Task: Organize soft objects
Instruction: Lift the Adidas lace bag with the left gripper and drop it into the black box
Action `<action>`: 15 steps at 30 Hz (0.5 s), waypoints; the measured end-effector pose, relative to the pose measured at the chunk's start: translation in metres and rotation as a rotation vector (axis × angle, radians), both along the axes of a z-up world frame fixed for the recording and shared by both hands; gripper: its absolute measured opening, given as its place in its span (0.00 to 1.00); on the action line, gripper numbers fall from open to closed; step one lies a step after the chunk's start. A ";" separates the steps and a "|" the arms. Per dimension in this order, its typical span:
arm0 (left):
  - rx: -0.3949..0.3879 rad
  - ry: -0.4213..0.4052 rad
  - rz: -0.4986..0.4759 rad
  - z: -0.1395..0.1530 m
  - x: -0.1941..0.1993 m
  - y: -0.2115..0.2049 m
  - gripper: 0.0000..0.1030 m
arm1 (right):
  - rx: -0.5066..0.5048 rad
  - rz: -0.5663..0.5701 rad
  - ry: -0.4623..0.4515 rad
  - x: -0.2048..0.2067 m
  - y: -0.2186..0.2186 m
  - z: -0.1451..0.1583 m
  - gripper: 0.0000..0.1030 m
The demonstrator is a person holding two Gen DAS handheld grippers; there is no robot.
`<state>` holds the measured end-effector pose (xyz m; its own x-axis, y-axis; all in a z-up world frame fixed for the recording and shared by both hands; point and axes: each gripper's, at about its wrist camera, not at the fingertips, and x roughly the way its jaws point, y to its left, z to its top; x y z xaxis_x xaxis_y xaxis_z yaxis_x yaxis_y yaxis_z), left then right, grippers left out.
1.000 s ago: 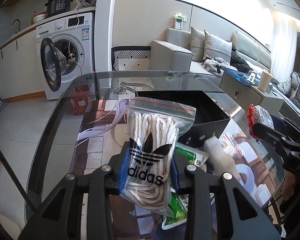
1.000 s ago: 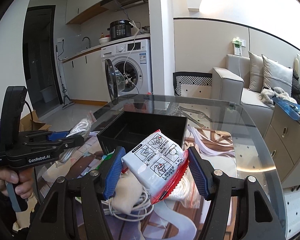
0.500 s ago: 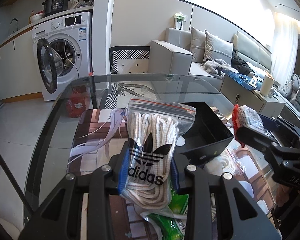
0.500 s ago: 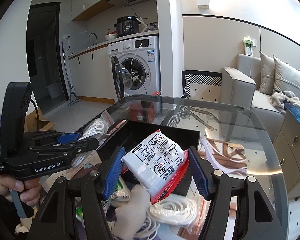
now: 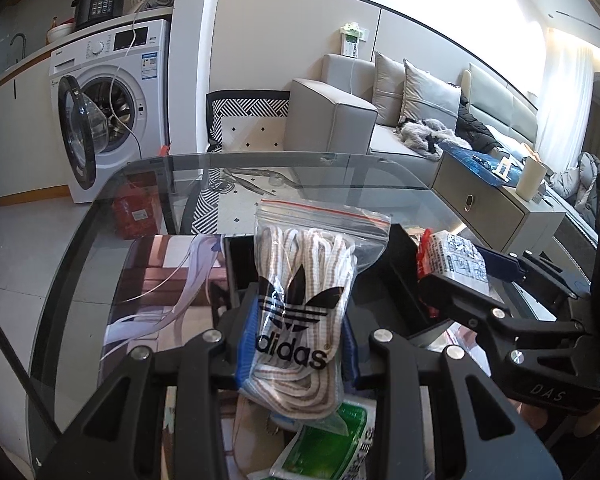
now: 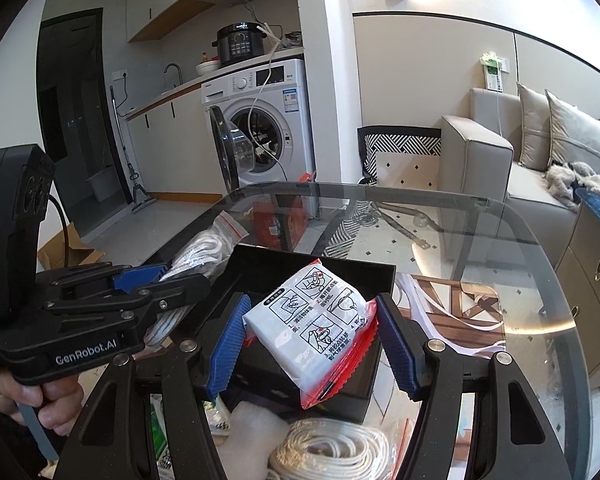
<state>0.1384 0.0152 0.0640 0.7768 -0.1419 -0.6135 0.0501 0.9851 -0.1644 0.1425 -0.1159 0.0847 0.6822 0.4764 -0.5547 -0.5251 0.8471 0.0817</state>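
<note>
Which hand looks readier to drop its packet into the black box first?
Probably the right. The right gripper holds its white packet directly over the black box, while the left gripper holds its bag of laces nearer the box's edge.

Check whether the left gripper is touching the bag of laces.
Touching. The left wrist view shows the left gripper with both blue pads pressed against the bag of laces.
</note>
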 end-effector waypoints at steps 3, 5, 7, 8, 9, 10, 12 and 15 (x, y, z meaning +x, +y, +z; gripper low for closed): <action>0.002 0.000 0.008 0.000 0.004 -0.001 0.32 | -0.005 0.002 0.012 0.009 0.003 -0.003 0.63; -0.004 -0.005 0.008 0.001 0.007 -0.001 0.32 | -0.012 0.005 0.016 0.014 0.004 -0.006 0.63; -0.008 -0.006 0.008 0.002 0.009 -0.001 0.32 | -0.019 0.006 0.017 0.017 0.006 -0.008 0.63; -0.010 -0.007 0.007 0.001 0.010 0.000 0.32 | -0.023 0.005 0.017 0.019 0.007 -0.009 0.63; -0.011 -0.007 0.005 0.001 0.011 0.000 0.32 | -0.026 0.004 0.017 0.021 0.007 -0.010 0.63; -0.011 -0.007 0.003 0.000 0.011 -0.001 0.32 | -0.027 0.002 0.018 0.022 0.008 -0.010 0.63; -0.016 -0.002 -0.004 -0.002 0.014 -0.001 0.32 | -0.031 -0.002 0.018 0.024 0.008 -0.011 0.63; -0.021 0.003 -0.012 -0.005 0.018 -0.003 0.32 | -0.033 -0.012 0.017 0.027 0.006 -0.013 0.63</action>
